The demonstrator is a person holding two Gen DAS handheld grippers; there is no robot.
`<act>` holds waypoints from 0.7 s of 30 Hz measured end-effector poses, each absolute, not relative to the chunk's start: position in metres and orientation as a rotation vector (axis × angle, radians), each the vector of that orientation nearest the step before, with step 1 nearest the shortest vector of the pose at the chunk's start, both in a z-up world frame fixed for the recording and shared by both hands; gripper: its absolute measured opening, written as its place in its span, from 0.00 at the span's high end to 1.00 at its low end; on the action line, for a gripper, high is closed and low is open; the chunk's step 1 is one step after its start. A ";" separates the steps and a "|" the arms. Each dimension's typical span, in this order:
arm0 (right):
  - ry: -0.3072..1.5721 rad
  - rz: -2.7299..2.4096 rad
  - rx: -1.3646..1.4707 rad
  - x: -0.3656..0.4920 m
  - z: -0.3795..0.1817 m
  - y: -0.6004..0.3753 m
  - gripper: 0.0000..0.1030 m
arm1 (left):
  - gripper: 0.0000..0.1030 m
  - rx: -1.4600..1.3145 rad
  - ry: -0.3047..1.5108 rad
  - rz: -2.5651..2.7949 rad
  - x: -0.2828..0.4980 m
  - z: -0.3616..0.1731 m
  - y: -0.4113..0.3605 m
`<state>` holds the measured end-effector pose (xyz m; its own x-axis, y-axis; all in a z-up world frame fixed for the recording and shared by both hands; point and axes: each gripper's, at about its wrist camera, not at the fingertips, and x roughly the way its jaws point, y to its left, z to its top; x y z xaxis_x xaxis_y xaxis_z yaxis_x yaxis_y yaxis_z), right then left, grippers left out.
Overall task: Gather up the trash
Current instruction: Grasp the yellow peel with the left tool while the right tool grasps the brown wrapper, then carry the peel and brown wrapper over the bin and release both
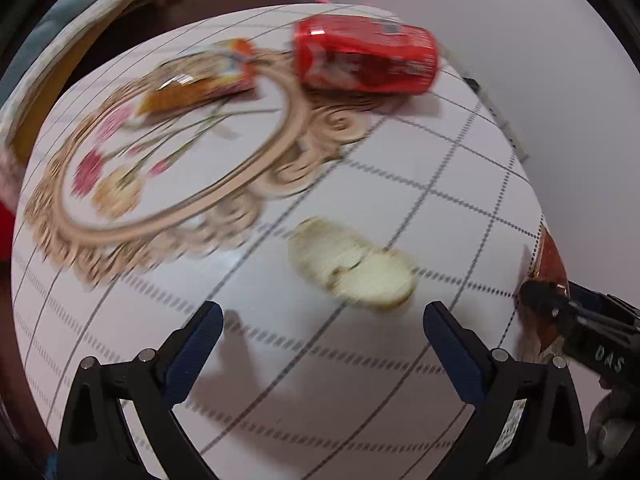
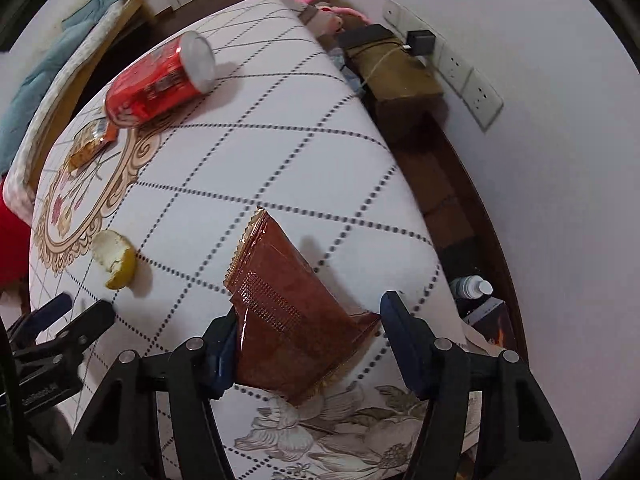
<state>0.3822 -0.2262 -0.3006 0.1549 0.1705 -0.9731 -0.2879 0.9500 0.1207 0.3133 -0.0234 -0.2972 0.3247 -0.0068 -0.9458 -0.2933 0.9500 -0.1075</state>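
A brown snack wrapper stands tilted between the fingers of my right gripper, whose pads press its two side edges near the table's right edge. My left gripper is open just short of a pale fruit peel, with nothing between its fingers. A red soda can lies on its side at the far end, beside an orange snack packet. From the right wrist view I see the can, the packet, the peel and the left gripper at lower left.
The table wears a white cloth with dotted grid lines and a floral oval print. Beyond its right edge are a brown box, wall sockets and a small bottle on the floor. A blue cushion lies at the left.
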 end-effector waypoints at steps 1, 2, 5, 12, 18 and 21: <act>1.377 0.328 -0.098 0.382 -0.301 -0.225 0.36 | 0.01 -0.263 1.221 0.184 0.318 -0.298 -0.029; 1.375 0.328 -0.099 0.381 -0.303 -0.221 0.36 | 0.02 -0.251 1.212 0.178 0.322 -0.298 -0.032; 1.370 0.329 -0.099 0.382 -0.303 -0.216 0.36 | 0.36 -0.210 1.196 0.206 0.328 -0.298 -0.040; 1.362 0.336 -0.117 0.375 -0.303 -0.209 0.36 | 0.77 -0.194 1.131 0.208 0.321 -0.284 -0.032; 1.356 0.356 -0.110 0.364 -0.295 -0.205 0.36 | 0.80 -0.179 1.082 0.244 0.302 -0.262 -0.028; 1.349 0.376 -0.102 0.357 -0.289 -0.201 0.36 | 0.81 -0.174 1.054 0.273 0.287 -0.252 -0.011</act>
